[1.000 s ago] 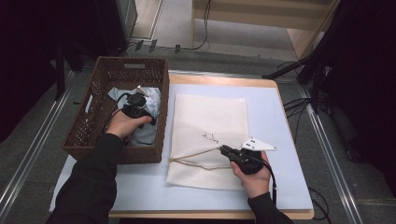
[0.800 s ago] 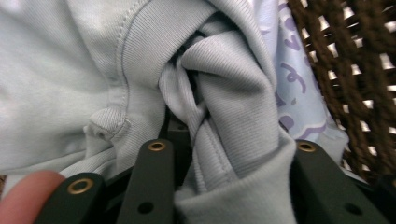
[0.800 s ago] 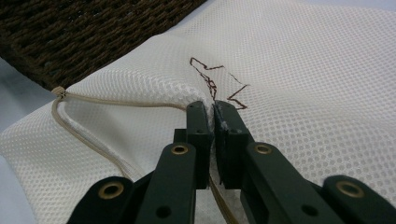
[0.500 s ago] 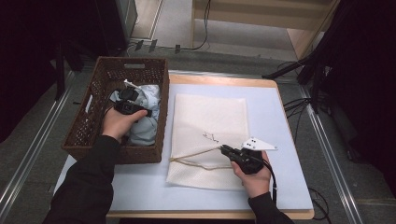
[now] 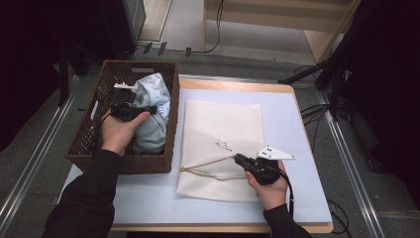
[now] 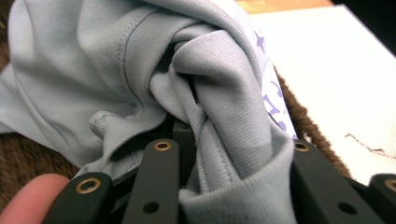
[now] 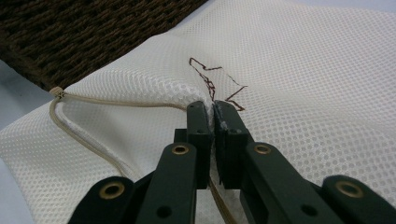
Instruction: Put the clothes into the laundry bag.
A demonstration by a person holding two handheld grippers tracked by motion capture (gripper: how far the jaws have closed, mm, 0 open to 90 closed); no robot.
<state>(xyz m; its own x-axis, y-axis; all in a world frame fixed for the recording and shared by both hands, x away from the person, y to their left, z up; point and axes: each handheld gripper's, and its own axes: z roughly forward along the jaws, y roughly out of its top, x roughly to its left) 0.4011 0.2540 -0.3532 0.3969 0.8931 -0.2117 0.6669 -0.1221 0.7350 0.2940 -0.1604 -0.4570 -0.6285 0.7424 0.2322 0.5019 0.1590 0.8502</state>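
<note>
Wicker, dark brown and tightly woven, forms the basket [image 5: 86,144] at the left of the table [image 5: 297,129], where a person in black sleeves works with a gripper in each hand. Inside the basket, the left gripper [image 5: 148,110] has a bunched fold of a pale grey-blue garment [image 5: 153,126] clamped between its jaws; those jaws have just been closing, with the cloth between them. In the left gripper view the ribbed fabric [image 6: 219,107] twists into a knot-like roll right at the jaws and spills over them, its purple print showing along one edge, and a fingertip of the person's hand sits at the bottom left corner. The garment is lifted into a mound above the basket's rim at the near-right part of the basket, the rest of it lying on the basket floor.

To the right, just beside the basket, a cream mesh drawstring bag [image 5: 223,124] lies flat on the pale blue table top. The right gripper [image 5: 238,158] is pinched tight on the bag's upper layer near its mouth, raising the mesh into a small ridge. In the right gripper view the jaws meet on the netting [image 7: 303,93] next to a dark red stitched mark [image 7: 212,79], and a beige cord [image 7: 84,140] loops out from the hem at the left.
</note>
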